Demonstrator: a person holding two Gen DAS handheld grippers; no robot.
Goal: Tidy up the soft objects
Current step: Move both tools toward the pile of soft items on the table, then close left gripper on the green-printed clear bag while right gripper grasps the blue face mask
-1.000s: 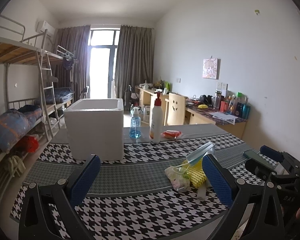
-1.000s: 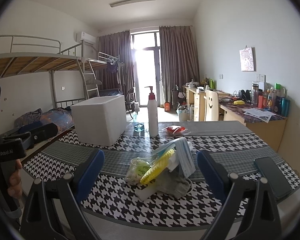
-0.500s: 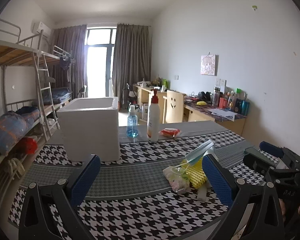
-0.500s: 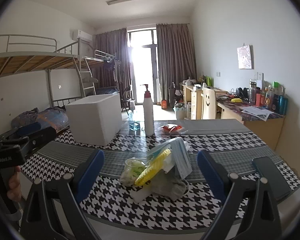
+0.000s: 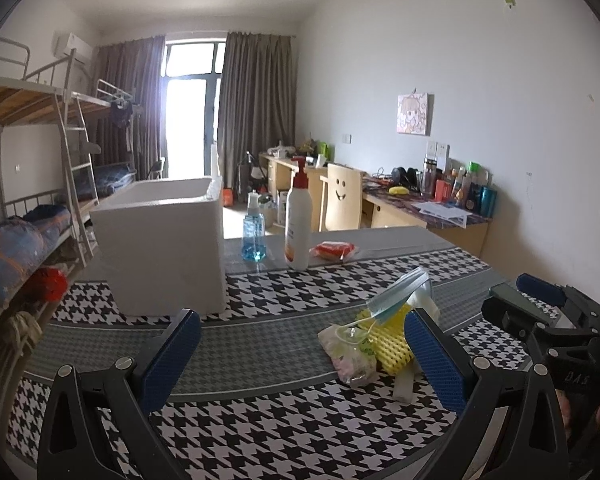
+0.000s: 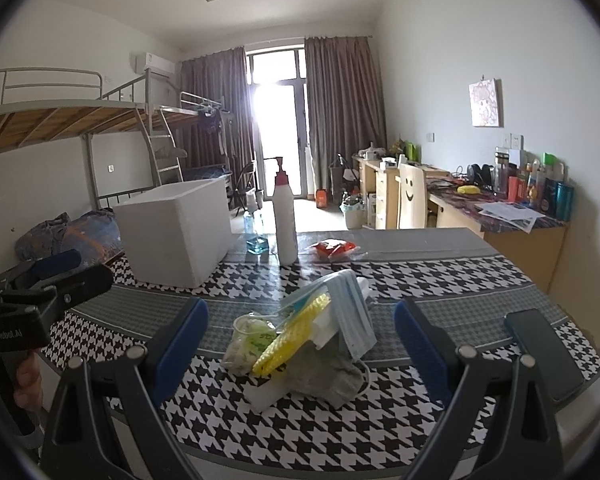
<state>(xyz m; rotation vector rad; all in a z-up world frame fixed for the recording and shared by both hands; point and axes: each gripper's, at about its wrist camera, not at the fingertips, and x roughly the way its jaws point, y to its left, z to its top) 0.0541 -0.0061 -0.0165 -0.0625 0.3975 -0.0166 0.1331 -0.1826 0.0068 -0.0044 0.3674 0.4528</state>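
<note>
Change since a moment ago: both viewpoints have drifted a little across the room, so the white foam box (image 5: pixel 162 248) and the bottles sit slightly differently in view; the heap on the tabletop (image 6: pixel 440 276) has not stirred.
Left hand-held gripper (image 5: pixel 300 354): fingers spread wide, nothing between them, hovering over the near part of the houndstooth cloth with the heap off toward its right finger.
Right hand-held gripper (image 6: pixel 300 344): also spread and empty, its two blue pads framing the heap from the near side without touching it.
Soft objects (image 6: pixel 300 340): one loose pile near the front of the tabletop, with a blue face mask (image 6: pixel 352 316) draped on top, yellow foam netting (image 6: pixel 290 338), a crumpled plastic bag (image 6: pixel 246 342) and a grey cloth (image 6: pixel 324 376) underneath.
Likely destination: the open foam box, standing well apart from the pile toward the back left; I can't see whether anything is inside.
Done so far: nothing that shows.
Left to do: by my reckoning all of it, each piece picked out and put away.
Bystanders: pump bottle (image 5: pixel 298 222), blue spray bottle (image 5: pixel 253 236), red packet (image 5: pixel 332 250), dark phone (image 6: pixel 542 354).
</note>
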